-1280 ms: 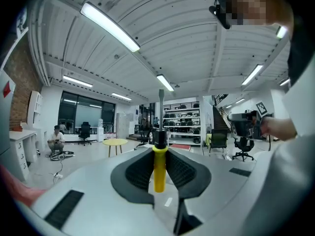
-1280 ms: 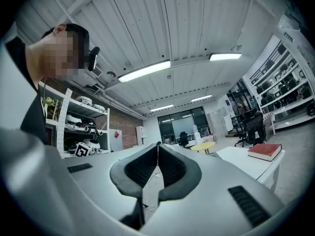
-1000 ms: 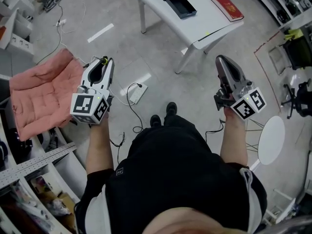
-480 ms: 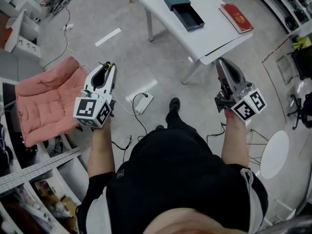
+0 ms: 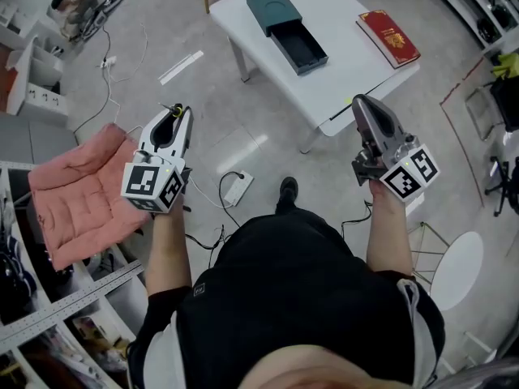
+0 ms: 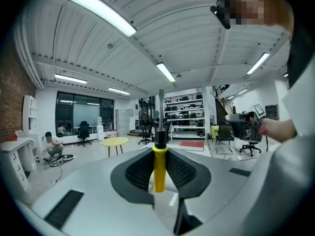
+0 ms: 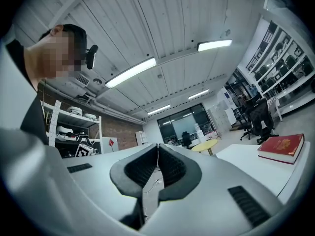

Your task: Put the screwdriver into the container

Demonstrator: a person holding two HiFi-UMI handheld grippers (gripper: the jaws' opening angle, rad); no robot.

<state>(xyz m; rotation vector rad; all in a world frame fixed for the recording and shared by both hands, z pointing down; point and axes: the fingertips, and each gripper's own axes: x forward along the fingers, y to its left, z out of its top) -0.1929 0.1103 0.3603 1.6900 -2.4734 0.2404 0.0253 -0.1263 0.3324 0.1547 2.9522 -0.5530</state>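
Screwdriver [image 6: 158, 166] (just one) clamped in left gripper [image 5: 176, 110] jaws; right gripper [image 5: 358, 104] jaws closed, empty.

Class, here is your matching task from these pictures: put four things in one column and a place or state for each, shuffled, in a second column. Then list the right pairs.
Things:
1. screwdriver
2. red book
3. pink cushion
4. dark green container

Places or states:
A. lies on the floor
B. drawer pulled open
C. clamped in the left gripper
D. lies closed at one end of the white table

Pairs: 1-C, 2-D, 3-A, 4-B
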